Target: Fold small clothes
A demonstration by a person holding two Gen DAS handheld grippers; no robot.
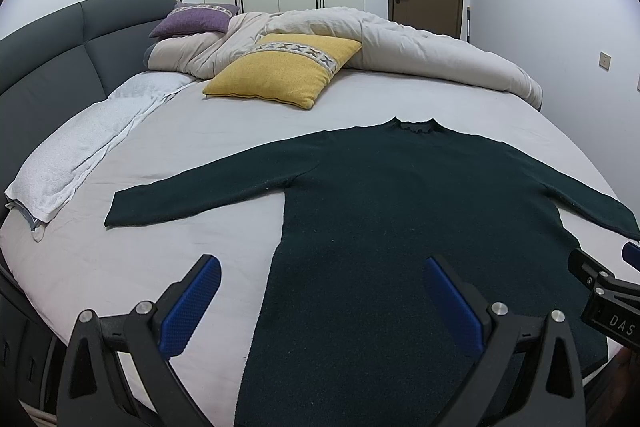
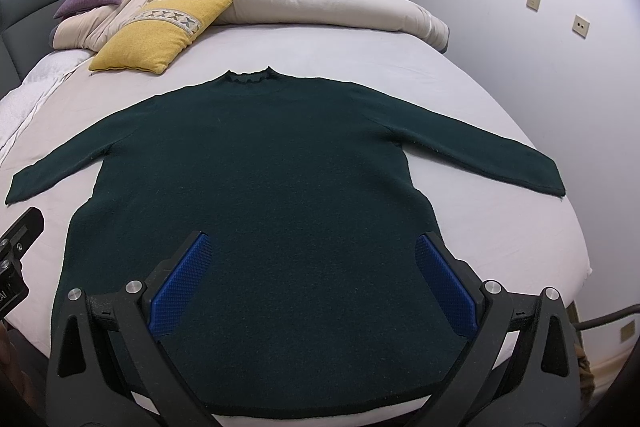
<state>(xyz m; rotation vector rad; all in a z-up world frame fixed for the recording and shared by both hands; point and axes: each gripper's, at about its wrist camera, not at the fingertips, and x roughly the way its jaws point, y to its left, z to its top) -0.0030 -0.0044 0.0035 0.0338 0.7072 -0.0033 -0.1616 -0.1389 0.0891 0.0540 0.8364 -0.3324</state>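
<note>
A dark green long-sleeved sweater point(image 1: 400, 195) lies flat and spread out on the grey bed sheet point(image 1: 192, 147), collar away from me, both sleeves stretched sideways. It also shows in the right wrist view point(image 2: 264, 163). My left gripper point(image 1: 322, 269) is open and empty, hovering over the sweater's lower left edge. My right gripper point(image 2: 314, 247) is open and empty above the sweater's lower body, near the hem. The right gripper's body shows at the right edge of the left wrist view point(image 1: 608, 291).
A yellow pillow point(image 1: 284, 67), a purple pillow point(image 1: 192, 19) and a bunched beige duvet point(image 1: 400, 43) lie at the far side of the bed. A white towel point(image 1: 80, 155) lies along the left, by the dark headboard point(image 1: 52, 67). Wardrobe and door stand behind.
</note>
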